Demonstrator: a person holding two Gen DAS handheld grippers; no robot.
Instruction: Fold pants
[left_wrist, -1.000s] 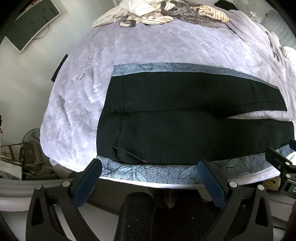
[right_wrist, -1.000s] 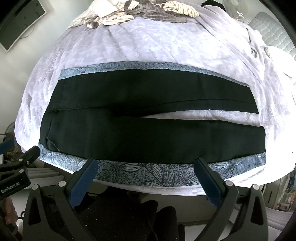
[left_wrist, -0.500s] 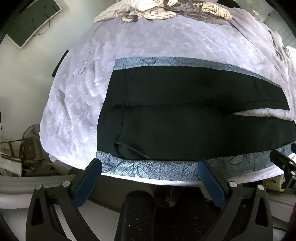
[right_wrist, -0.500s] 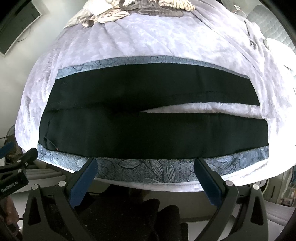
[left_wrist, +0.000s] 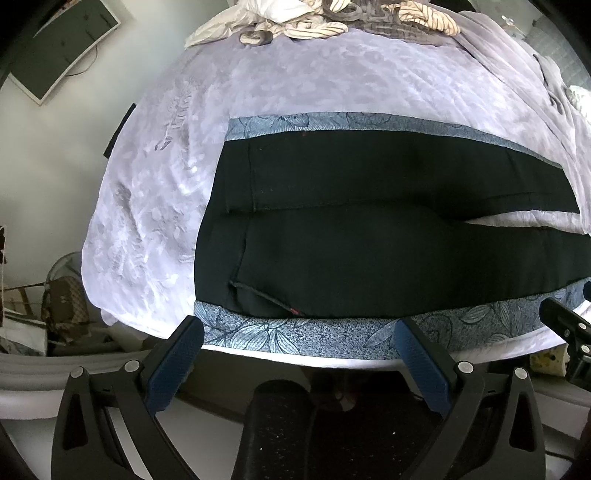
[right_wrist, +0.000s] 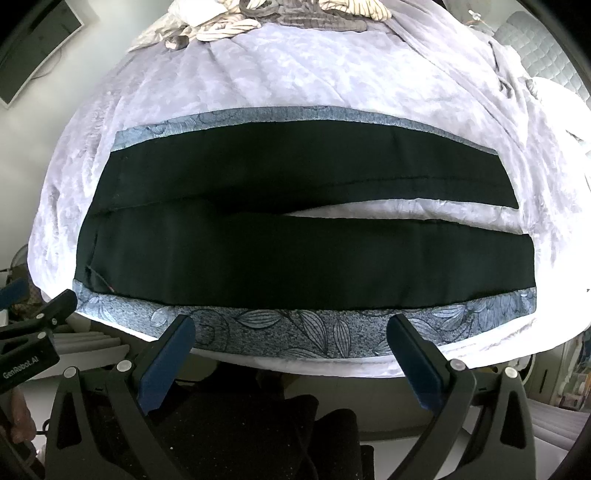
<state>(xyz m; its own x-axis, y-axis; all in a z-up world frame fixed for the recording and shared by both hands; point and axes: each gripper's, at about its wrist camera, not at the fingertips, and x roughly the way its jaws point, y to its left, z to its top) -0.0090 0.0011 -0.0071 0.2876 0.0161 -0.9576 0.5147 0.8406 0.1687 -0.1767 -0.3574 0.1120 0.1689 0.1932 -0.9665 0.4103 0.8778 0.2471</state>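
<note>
Pants (right_wrist: 303, 236) lie spread flat across the middle of both frames, black, on a blue leaf-print cloth (right_wrist: 295, 332) that covers the near part of a bed (right_wrist: 288, 81) under a pale lilac quilt. In the right wrist view the waist sits at the left of the frame and the two legs run to the right, parted by a narrow wedge of pale quilt that widens toward the cuffs. No fold is visible: both legs lie side by side at full length and neither is laid over the other. Judging from that, the task is at its start, with the laying-out done and all folding left, likely first one leg over the other and then the length brought in. A heap of striped and white laundry (left_wrist: 332, 18) sits at the top of the left wrist view, well apart from the pants. The left gripper (left_wrist: 299, 354) hangs at the bottom centre of its frame, off the near edge of the bed, pointing at the waist end; its jaws stand wide apart and hold nothing. The right gripper (right_wrist: 291, 350) takes the same pose at the bottom centre of its own frame, aimed toward the middle of the nearer leg, jaws likewise wide apart and empty. Neither gripper touches the pants or the cloth. Each shows at the edge of the other's view, so the two are held side by side, near each other.
</note>
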